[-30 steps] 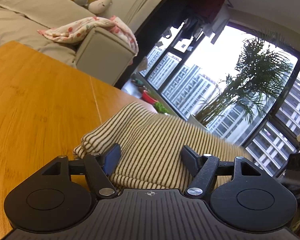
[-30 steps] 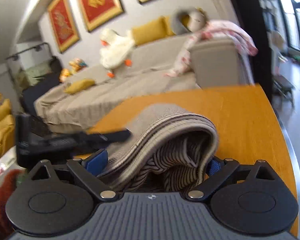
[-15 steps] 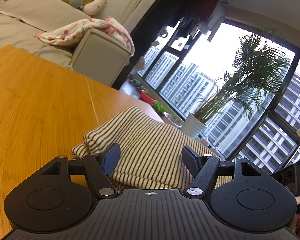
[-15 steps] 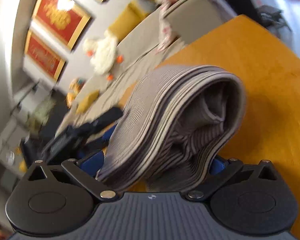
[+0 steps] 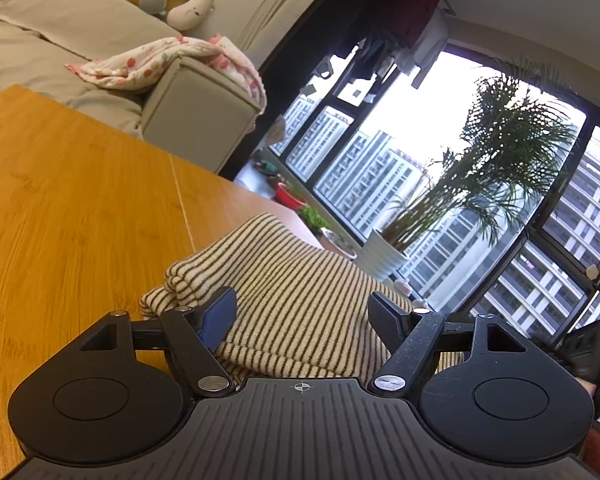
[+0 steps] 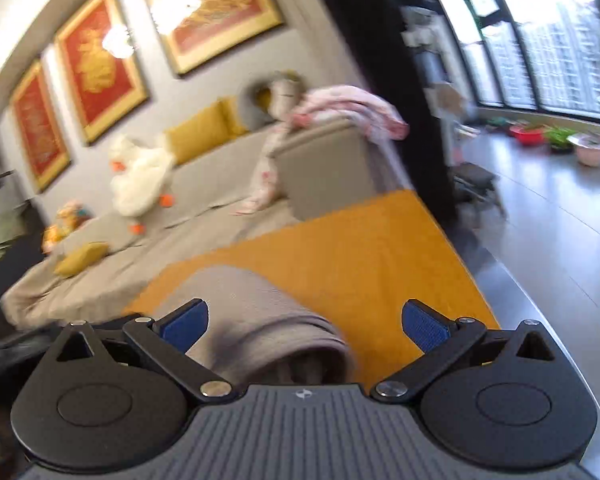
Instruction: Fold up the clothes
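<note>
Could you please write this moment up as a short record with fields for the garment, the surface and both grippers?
garment: striped top, folded into a bundle, lying on the table
surface: wooden table
left gripper: jaws opening, striped top between them, pads not pressing it
right gripper: open, one side clear of the cloth
background: sofa with a pink blanket
</note>
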### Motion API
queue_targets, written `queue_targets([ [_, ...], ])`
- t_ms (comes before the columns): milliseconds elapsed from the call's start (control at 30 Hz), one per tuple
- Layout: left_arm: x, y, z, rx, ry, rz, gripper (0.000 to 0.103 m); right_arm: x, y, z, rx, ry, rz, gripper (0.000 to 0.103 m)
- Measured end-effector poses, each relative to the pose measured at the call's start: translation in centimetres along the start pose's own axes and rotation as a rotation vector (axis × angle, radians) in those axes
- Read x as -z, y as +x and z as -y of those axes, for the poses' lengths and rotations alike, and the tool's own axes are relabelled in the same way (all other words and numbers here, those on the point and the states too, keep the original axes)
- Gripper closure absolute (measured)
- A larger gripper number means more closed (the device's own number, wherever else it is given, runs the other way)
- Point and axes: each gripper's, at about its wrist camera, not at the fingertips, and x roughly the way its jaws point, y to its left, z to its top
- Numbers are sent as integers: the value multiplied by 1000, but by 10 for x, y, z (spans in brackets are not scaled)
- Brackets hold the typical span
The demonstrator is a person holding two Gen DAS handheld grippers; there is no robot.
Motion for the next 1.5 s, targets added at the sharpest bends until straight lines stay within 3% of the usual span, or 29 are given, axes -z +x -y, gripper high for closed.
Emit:
queue_targets([
  [267,-6,4,-13,66,-73,-20,20,-1,33,9,-76,61,-133,0],
  [400,-8,7,-12,71,-56,-38,18,1,40,4,-107,51,-169,0],
  [700,-26,22,-3,-15,64,-101,18,12,35,-36,-149,-92,-198,0],
  [867,-41,18,3,-53,-11,-140,16,15,23,-45,-106,-119,-185,0],
  [1000,-43,-5,26,-112,-8,-133,10,13,-2,-52,-60,-207,-141,0],
  [1100,-37,-21,45,-188,23,-139,10,2,-25,-52,-52,-272,-100,0],
  [1200,-30,-30,54,-216,-3,-152,10,-16,-36,-44,-73,-299,-90,0],
  [1333,-24,-25,55,-166,-45,-208,9,-49,-25,-41,-141,-319,-115,0],
  [1500,-21,6,41,-94,-65,-288,8,-84,34,-38,-246,-226,-219,0],
])
